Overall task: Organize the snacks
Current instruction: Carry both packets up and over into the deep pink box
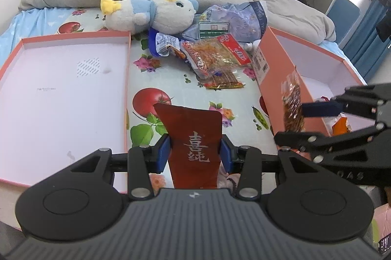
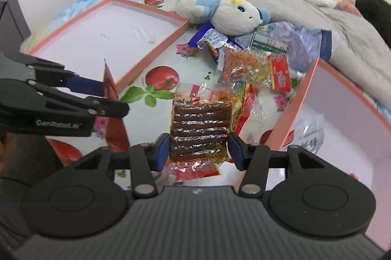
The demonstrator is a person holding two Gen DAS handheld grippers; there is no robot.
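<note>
Left wrist view: the left gripper [image 1: 195, 152] has its blue pads clamped on the sides of a dark red packet [image 1: 194, 137] bearing white characters, held above the fruit-printed bed sheet [image 1: 146, 64]. A shallow pink box lid [image 1: 61, 93] lies toward the sheet's left edge and a pink box [image 1: 276, 64] toward its right; loose snack packets [image 1: 217, 57] and a plush toy [image 1: 151, 13] lie between them. At the right, the right gripper [image 1: 295, 123] grips a clear packet, seen edge-on.

Right wrist view: the right gripper [image 2: 199, 150] is clamped on a clear packet of brown strips [image 2: 200, 128], held near the pink box's [image 2: 293, 113] corner; the box apparently holds wrapped items, though blurred.
</note>
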